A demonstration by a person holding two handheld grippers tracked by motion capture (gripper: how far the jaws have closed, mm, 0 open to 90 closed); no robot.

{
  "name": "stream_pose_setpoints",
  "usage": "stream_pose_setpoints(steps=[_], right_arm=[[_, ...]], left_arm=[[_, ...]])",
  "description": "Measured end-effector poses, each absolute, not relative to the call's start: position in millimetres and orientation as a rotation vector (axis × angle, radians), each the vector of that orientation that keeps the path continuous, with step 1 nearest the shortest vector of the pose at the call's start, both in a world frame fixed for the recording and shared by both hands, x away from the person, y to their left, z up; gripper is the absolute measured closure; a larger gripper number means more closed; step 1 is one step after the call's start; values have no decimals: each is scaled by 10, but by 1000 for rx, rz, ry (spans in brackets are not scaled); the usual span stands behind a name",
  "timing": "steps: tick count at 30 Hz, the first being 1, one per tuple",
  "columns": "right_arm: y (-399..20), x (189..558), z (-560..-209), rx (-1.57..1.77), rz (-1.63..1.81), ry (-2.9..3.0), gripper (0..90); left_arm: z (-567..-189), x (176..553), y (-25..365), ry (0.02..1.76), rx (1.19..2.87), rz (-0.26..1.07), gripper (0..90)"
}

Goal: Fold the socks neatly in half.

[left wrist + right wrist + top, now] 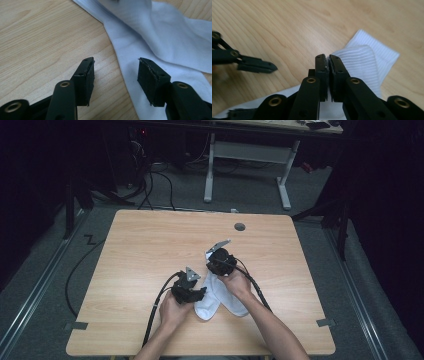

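Both grippers work low over the near-centre of the table, and the left gripper is the one with a move ahead of it: its jaws stand apart with nothing pressed between them, one pad over bare wood, the other over the edge of the white sock. The cloth's edge runs diagonally up through that gap, so the sock lies ahead and to the pad's right in the left gripper view; a small slide that way would likely put both pads astride the fabric. In the high view the left gripper sits just beside the sock, whose long axis runs from the rounded ends nearest the person up and away toward the cuff. Two white lobes spread there, so it may be a pair or one folded piece; I cannot tell which. Farther out, the right gripper is clamped shut on the ribbed cuff, a thin layer of cloth pinched between its pads. In the high view the right gripper holds that far end, so the left is nearer the toe end. Room is ample: bare wood lies on every side, the table's edges are well apart from the work, and the grommet hole sits far beyond.
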State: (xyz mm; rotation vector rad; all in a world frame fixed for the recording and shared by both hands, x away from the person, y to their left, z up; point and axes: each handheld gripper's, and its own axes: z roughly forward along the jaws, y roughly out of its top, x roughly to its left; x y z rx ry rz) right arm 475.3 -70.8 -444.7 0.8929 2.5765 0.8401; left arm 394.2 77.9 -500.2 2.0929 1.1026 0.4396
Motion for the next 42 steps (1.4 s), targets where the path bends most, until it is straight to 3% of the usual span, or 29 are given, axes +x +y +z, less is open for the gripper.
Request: stream_pose_setpoints(steps=[10,14,19,26,29,34,42], right_arm=[[-816,4663,-3901,837,1236,2392,847],[-929,4800,-4000,924,1214,2363,844],[-1079,5087,-4379,1058,978,2376,816],[-1123,5178,-4603,1103,829,2394,754],[-1181,5131,-4558,1104,822,2363,677],[-1322,4907,-4408,1064,931,2289,648],[-1646,4393,-4358,971,1060,2262,695]], left_arm=[[-5064,3891,809,1074,2039,467,480],[-5063,3890,808,1078,2038,462,480],[-5065,3890,799,1080,2036,469,481],[-5065,3889,796,1081,2037,472,480],[-5056,3899,801,1083,2041,465,480],[-5024,3947,806,1113,2045,426,482],[-5022,3922,785,1104,2067,453,482]])
